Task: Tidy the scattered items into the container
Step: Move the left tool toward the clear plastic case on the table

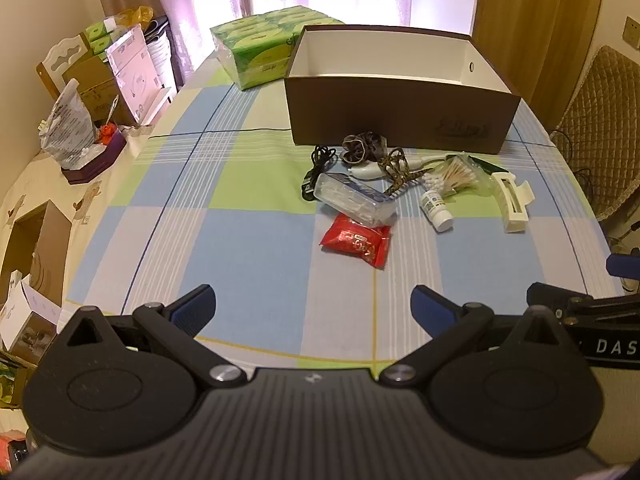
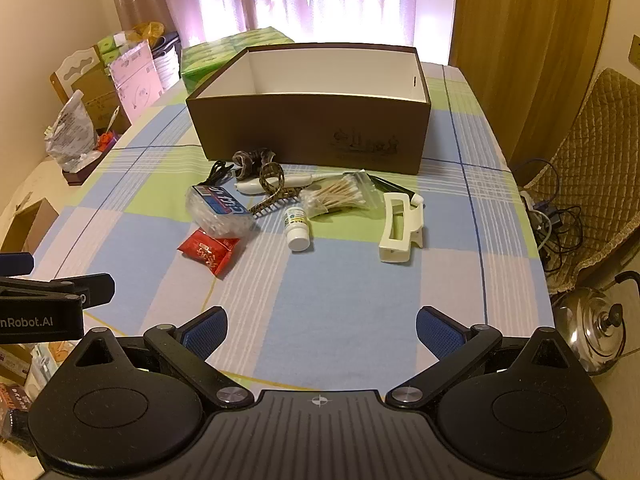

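— Left gripper?
— Jaws spread wide, nothing between them, hovering over the checked tablecloth near its front edge. Blue pads facing each other across open cloth.

— Right gripper?
— Same: jaws wide apart, holding nothing, low over the cloth, well short of the items. Just beside the left one, seen at the edge of each wrist view.

— Container?
— Brown box, open-topped, white inside, at the far middle of the table. Interior floor not visible from here. Green tissue pack behind its left corner.

— Scattered items?
— All still outside, clustered just in front of the box. Red packet nearest the grippers, touching the clear plastic case behind it. White pill bottle lying on its side in the middle. White hair claw off to the right, apart from the rest. Bag of cotton swabs between bottle and box. Brown scrunchie right against the box wall, black cable to its left, patterned lanyard draped over a white device.
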`<state>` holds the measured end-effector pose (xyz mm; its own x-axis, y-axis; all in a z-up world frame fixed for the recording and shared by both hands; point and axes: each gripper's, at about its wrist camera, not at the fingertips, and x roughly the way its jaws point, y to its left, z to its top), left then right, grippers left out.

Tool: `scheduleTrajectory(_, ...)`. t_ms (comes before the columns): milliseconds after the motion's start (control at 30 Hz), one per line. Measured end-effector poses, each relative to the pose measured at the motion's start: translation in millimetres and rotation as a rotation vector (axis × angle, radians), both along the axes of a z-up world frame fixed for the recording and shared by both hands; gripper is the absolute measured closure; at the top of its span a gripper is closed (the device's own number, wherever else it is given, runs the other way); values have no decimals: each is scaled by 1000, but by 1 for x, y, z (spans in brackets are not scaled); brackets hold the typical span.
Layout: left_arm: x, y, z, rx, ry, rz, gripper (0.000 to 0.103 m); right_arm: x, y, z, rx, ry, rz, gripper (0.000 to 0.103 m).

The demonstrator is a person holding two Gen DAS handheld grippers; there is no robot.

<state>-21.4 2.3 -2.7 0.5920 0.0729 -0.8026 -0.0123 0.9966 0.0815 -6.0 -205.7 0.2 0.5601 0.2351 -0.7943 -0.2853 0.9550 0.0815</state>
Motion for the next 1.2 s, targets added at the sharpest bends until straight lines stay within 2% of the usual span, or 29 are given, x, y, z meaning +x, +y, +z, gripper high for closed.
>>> scheduleTrajectory(867, 21, -15, 0, 14, 17, -8, 1, 24, -15, -2, 12, 10, 17, 0)
scheduleTrajectory(1200, 26, -21, -11, 23, 10, -11, 1, 25, -24, -4, 26, -49, 44, 0)
